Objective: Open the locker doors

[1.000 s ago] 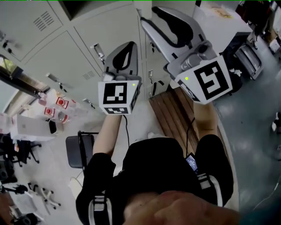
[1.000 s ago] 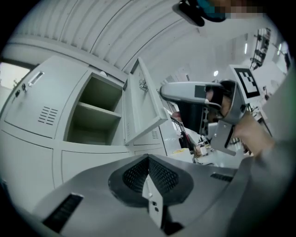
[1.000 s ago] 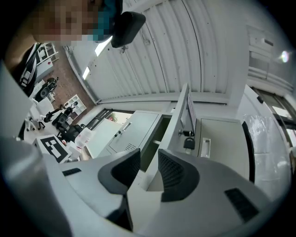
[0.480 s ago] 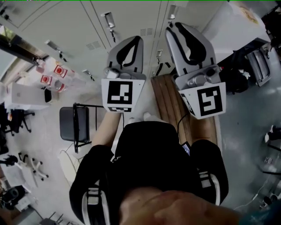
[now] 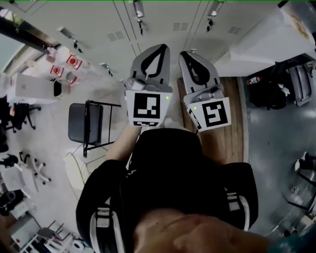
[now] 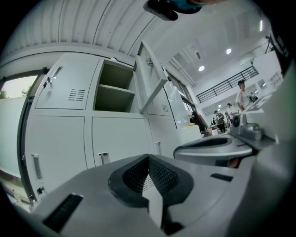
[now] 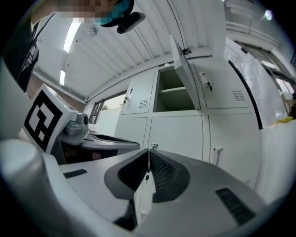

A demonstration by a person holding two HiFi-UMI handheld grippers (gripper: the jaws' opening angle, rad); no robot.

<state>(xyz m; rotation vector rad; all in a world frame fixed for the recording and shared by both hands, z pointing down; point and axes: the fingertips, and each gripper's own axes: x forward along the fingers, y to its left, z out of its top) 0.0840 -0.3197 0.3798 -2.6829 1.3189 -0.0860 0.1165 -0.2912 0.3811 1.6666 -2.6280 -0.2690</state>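
Observation:
A wall of pale grey lockers (image 5: 163, 24) fills the top of the head view, its doors there closed, with small handles (image 5: 138, 9). In both gripper views one upper locker (image 6: 114, 88) (image 7: 175, 92) stands open with a shelf inside, its door (image 6: 152, 78) (image 7: 185, 69) swung out. My left gripper (image 5: 153, 54) (image 6: 148, 156) is shut, empty, and points at the lockers from a distance. Close beside it, my right gripper (image 5: 190, 55) (image 7: 149, 150) is closing, its tips meeting with nothing between them. Neither touches a door.
A wooden bench (image 5: 232, 123) lies under the right gripper. A black chair (image 5: 86, 123) stands at the left, a white table (image 5: 266, 44) at the upper right. Equipment and chairs crowd the left floor. People (image 6: 241, 95) stand far off.
Both grippers have drawn in toward the middle and now sit side by side. The right gripper's jaws have closed. The head view has swung, so the lockers sit higher in it.

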